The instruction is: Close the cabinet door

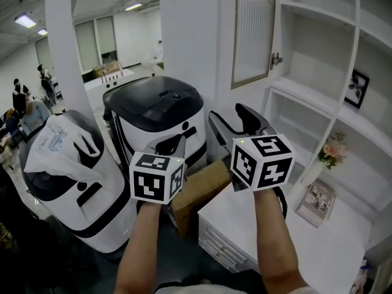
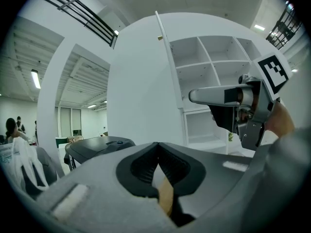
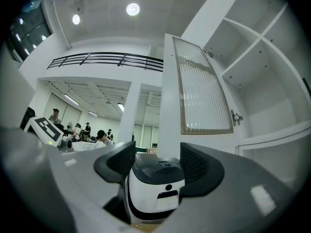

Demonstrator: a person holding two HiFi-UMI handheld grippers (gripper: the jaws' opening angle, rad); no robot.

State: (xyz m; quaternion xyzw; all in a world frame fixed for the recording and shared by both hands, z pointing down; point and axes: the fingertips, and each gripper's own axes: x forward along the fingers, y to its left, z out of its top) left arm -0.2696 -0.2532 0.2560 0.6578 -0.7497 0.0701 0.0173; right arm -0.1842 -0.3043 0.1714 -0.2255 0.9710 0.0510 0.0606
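The right gripper (image 3: 156, 161) was open, its jaws standing wide apart with nothing between them. The left gripper (image 2: 158, 147) was closed, pads meeting at the tips on nothing. Both were held up side by side in front of the person. Just below them lay a brown cardboard box (image 1: 199, 192), its contents not visible, beside a white drawer unit (image 1: 223, 247). Beyond stood two white-and-black machines (image 1: 160, 112), the left one with a white plastic bag (image 1: 58, 143) draped over it. The cabinet door (image 1: 254, 35), with a ribbed glass panel and a small latch (image 1: 277, 60), stood swung open left of the white shelving (image 1: 318, 14). The right-hand compartments held a framed picture (image 1: 357, 87), flowers (image 1: 334, 150) and a leaning photo frame (image 1: 317, 202).
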